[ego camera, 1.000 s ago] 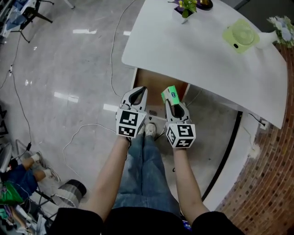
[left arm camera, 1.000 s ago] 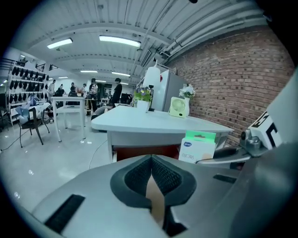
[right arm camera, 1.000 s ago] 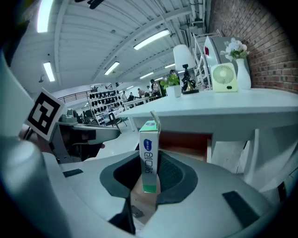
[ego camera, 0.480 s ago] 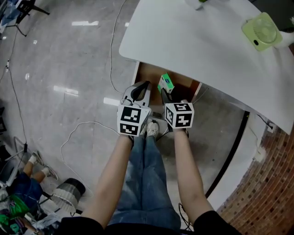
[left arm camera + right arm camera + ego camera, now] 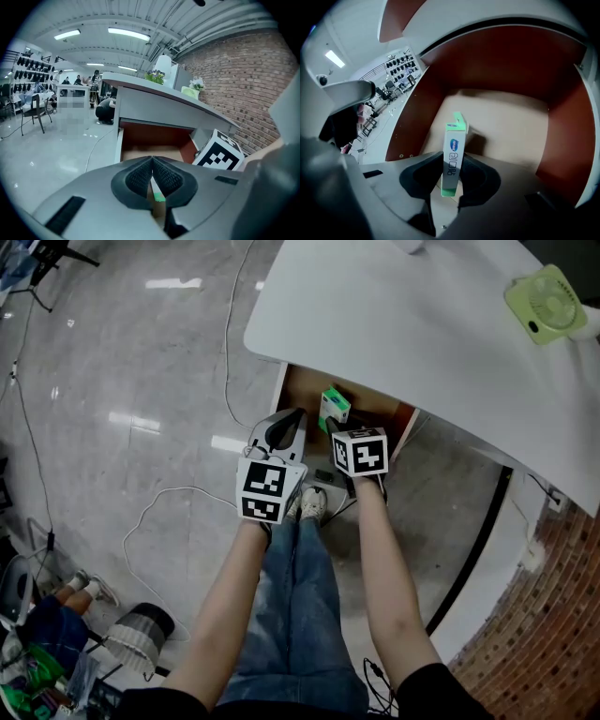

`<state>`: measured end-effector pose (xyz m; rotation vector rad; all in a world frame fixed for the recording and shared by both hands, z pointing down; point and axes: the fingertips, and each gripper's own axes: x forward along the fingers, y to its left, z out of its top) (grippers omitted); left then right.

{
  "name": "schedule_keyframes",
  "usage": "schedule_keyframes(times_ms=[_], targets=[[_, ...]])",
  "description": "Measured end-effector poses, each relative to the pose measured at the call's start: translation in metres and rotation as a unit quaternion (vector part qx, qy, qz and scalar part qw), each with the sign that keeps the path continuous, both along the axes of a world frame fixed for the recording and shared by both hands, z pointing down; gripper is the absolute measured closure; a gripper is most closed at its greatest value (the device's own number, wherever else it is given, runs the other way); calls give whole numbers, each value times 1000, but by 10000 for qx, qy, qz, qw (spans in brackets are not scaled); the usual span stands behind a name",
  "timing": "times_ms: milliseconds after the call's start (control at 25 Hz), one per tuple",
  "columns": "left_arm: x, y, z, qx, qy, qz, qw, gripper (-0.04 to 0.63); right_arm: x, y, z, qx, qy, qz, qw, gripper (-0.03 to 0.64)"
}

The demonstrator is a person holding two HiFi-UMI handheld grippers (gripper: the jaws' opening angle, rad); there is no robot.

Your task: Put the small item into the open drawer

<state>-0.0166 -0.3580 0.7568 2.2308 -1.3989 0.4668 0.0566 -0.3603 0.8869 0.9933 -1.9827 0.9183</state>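
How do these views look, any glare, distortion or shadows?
Head view: light streaks glare on the glossy floor. Left gripper view: fisheye curving, dark corners. Right gripper view: the box is sharp and casts a shadow in the drawer.

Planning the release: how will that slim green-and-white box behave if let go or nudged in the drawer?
The green-and-white box, clamped in the right gripper, looks like thin card: probably light and crushable. Tall and slim, it would likely tip if released upright onto the drawer floor. Flat-sided, it should slide, not roll.
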Motion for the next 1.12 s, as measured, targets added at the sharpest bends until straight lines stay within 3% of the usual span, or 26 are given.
schedule_keyframes(times_ms=[240,400,520,840,1120], targets=[[1,1,-3,41,-27,41,10000,574,22,-11,-4,386,802,90,9960,470],[2,0,-4,34,-16,18,10000,574,30,-21,-19,762,893,471,9920,315],[2,2,-5,38,-4,11,10000,574,33,-22,-27,886,874,628,9902,284],[9,8,-15,111,11,0,9999,574,37,-18,-59,1245,582,890,9865,295],[7,13,-64,244,-27,75,9997,574,48,10,-153,1944,12,1431,9704,434]])
